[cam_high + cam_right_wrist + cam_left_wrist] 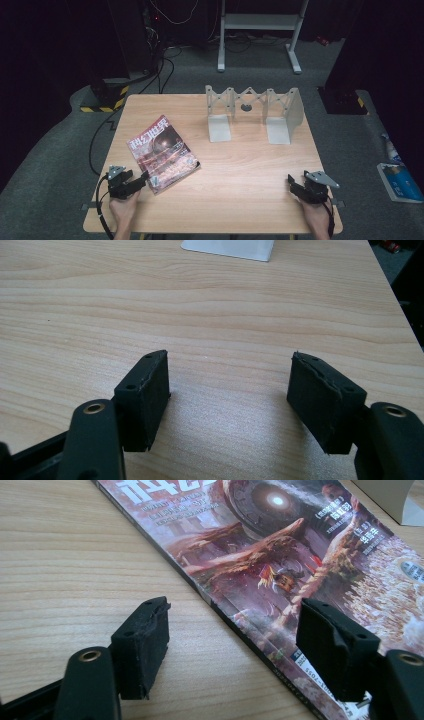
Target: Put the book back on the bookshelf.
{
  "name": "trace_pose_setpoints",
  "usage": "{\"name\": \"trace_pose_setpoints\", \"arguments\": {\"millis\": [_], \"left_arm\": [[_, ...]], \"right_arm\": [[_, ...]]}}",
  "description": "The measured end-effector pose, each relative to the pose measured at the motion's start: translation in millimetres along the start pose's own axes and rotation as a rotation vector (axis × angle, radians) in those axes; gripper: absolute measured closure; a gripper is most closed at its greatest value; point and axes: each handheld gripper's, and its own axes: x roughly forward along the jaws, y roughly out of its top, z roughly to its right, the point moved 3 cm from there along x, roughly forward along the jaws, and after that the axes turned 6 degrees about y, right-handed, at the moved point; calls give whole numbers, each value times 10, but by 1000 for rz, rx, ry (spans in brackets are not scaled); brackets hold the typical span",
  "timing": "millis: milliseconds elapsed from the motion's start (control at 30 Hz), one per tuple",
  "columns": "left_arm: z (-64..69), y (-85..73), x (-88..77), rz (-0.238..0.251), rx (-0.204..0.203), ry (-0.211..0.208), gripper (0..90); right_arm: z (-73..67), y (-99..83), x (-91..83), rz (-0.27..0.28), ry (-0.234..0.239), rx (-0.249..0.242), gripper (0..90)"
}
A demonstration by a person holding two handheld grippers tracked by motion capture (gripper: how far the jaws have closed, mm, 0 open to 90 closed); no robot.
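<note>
1. A light wooden table (240, 170) stands on grey carpet.
2. A grey metal expanding book rack (254, 114) stands upright near the table's far edge, its two end plates joined by a criss-cross lattice.
3. Beyond the table, a white metal frame (260, 30) rests on the floor.
4. Black cables (165, 67) trail over the carpet at the far left.
5. A black-and-yellow striped base (102, 100) sits off the table's far left corner.
6. A blue-and-white package (400, 181) lies on the floor at the right.

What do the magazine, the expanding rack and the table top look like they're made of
Magazine: paper with a glossy printed cover, judging by the sheen in the left gripper view. Rack: probably matt grey-white painted metal or plastic; thin flat plates with scissor links, hard to tell which. Table: pale wood-grain surface, possibly laminate.
</note>
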Motion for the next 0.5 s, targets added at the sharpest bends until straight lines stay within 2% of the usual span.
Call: {"name": "trace_pose_setpoints", "arguments": {"millis": [33, 133, 200, 233, 400, 500], "left_arm": [[17, 17, 23, -13, 3, 4, 269], [36, 46, 43, -12, -4, 6, 245], [47, 78, 66, -15, -2, 22, 234], [53, 98, 100, -10, -13, 36, 234], [38, 123, 179, -6, -61, 48, 219], [63, 168, 214, -19, -48, 65, 211]], "right_arm": [[0, 0, -1, 0, 0, -2, 329], [-1, 0, -1, 0, 0, 0, 329], [0, 0, -1, 0, 0, -2, 329], [0, 0, -1, 1, 0, -2, 330], [0, -1, -2, 1, 1, -4, 329], [-1, -2, -2, 1, 1, -1, 329]]}}
